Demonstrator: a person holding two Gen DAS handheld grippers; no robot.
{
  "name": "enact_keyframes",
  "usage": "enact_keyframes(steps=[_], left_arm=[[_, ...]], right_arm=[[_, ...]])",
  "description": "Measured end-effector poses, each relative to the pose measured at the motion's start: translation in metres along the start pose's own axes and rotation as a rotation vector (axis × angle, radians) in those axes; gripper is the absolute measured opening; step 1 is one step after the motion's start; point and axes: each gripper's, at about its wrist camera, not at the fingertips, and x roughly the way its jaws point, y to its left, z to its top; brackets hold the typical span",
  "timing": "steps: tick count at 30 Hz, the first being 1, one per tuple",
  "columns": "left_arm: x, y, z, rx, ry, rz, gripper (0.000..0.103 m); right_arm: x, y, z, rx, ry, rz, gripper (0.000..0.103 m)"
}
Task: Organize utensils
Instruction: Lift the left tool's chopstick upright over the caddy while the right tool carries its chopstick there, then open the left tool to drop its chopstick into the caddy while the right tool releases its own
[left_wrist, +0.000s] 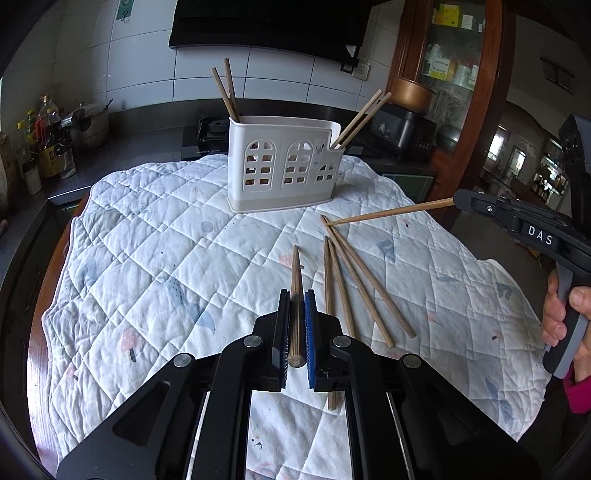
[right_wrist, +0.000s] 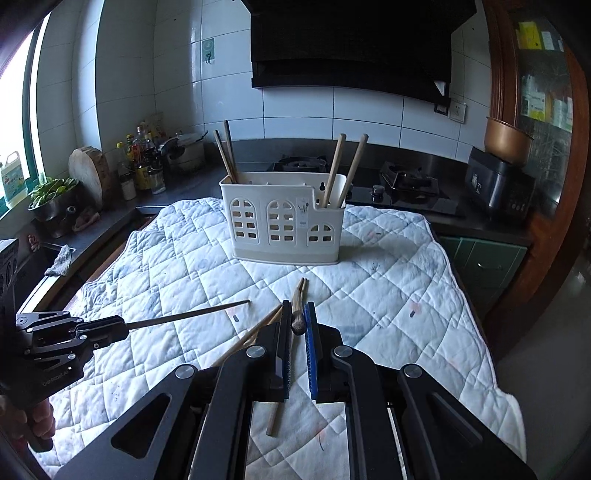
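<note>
Chopsticks are light, stiff and slick: your left gripper (left_wrist: 297, 325) is clamped on one chopstick (left_wrist: 295, 280), your right gripper (right_wrist: 297, 325) on another (right_wrist: 296, 299) (both near the thick end), above the quilted counter (left_wrist: 147, 258); four loose chopsticks (left_wrist: 364, 284) lie before the holder (left_wrist: 280, 166).

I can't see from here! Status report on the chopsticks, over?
Left hand-held gripper and right hand-held gripper each shut on one wooden chopstick. Four loose wooden chopsticks on the quilted white cloth. White plastic utensil holder ahead, path clear.
</note>
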Motion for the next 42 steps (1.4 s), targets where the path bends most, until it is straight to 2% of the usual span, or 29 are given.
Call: enact_keyframes(steps=[7, 16, 27, 35, 39, 42], left_arm=[[-0.012, 0.006, 0.035, 0.013, -0.047, 0.004, 0.006], [-0.005, 0.007, 0.071, 0.065, -0.034, 0.028, 0.006], [-0.020, 0.005, 0.144, 0.113, -0.089, 0.045, 0.006], [-0.046, -0.002, 0.229, 0.142, -0.231, 0.094, 0.006], [-0.041, -0.003, 0.261, 0.121, -0.277, 0.119, 0.006], [-0.028, -0.006, 0.272, 0.120, -0.296, 0.148, 0.006]], right_arm=[[-0.008, -0.008, 0.058, -0.038, -0.008, 0.041, 0.007], [-0.020, -0.008, 0.132, -0.072, -0.038, 0.101, 0.007], [-0.006, -0.016, 0.211, -0.061, -0.124, 0.056, 0.007], [0.020, -0.039, 0.248, 0.002, -0.168, -0.003, 0.007], [0.042, -0.050, 0.253, 0.014, -0.155, -0.024, 0.007], [0.058, -0.058, 0.251, 0.023, -0.142, -0.025, 0.007]])
